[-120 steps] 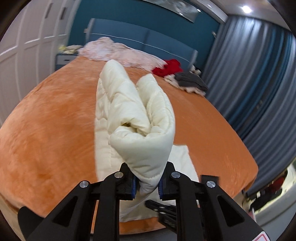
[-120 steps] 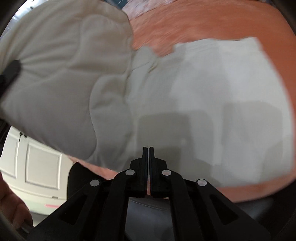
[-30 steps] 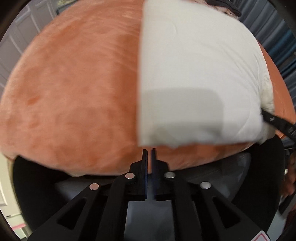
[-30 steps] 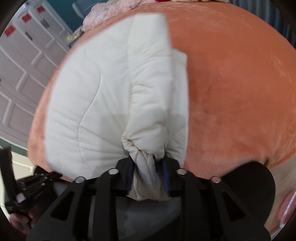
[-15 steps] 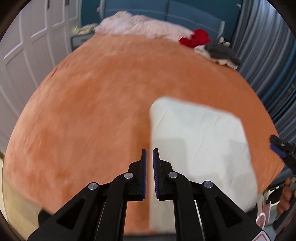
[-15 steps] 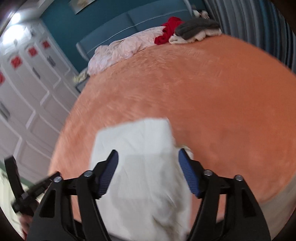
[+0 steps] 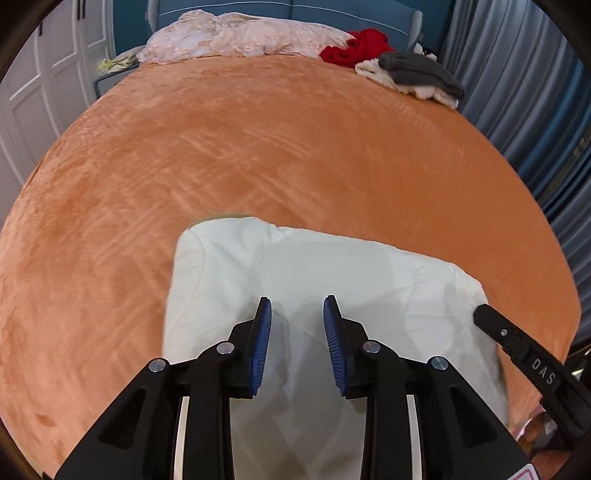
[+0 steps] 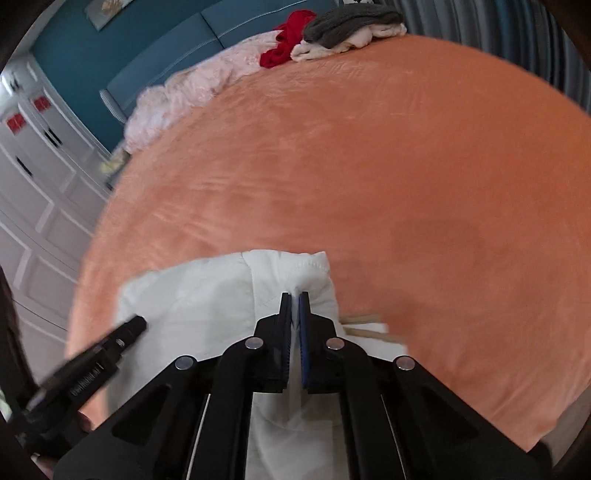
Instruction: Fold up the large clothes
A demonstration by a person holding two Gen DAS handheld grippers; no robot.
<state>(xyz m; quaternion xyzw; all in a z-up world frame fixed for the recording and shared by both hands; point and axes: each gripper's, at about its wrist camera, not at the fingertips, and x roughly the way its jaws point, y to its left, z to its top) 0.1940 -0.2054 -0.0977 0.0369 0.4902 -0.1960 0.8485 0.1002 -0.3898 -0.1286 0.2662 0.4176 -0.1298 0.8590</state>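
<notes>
Orange plush covers the bed (image 7: 258, 155), the largest surface in both views. Along its far edge lies a pink crumpled quilt (image 7: 236, 35), then a red garment (image 7: 354, 46) and a grey and cream pile (image 7: 417, 75) toward the far right. White panelled wardrobe doors (image 8: 40, 177) stand on the left and blue curtains (image 7: 535, 92) hang on the right.

At the near edge of the bed rests the cream padded garment (image 7: 332, 280), folded into a compact, roughly rectangular block with stitched seams showing on top. Its near end runs under both tools and out of view.

The left tool (image 7: 297, 345) hovers above the block with its jaws parted moderately wide and nothing between the blue pads. The right tool (image 8: 294, 332) sits at the right side of the block with its jaws almost together; a thin strip of cream fabric appears to pass between the pads, so it is judged to pinch a layer at that edge, although blur makes this uncertain.

Risks from this position:
- Lifting the right tool while only a top layer is pinched would peel the fold open.
- Padded fill is springy; an unpressed fold may rebound and lose its shape.
- The block lies close to the near edge; a pull toward the operator may drag it off the bed.
- A beige strip (image 8: 364, 325) protrudes at the right; it may snag or stay untucked.
</notes>
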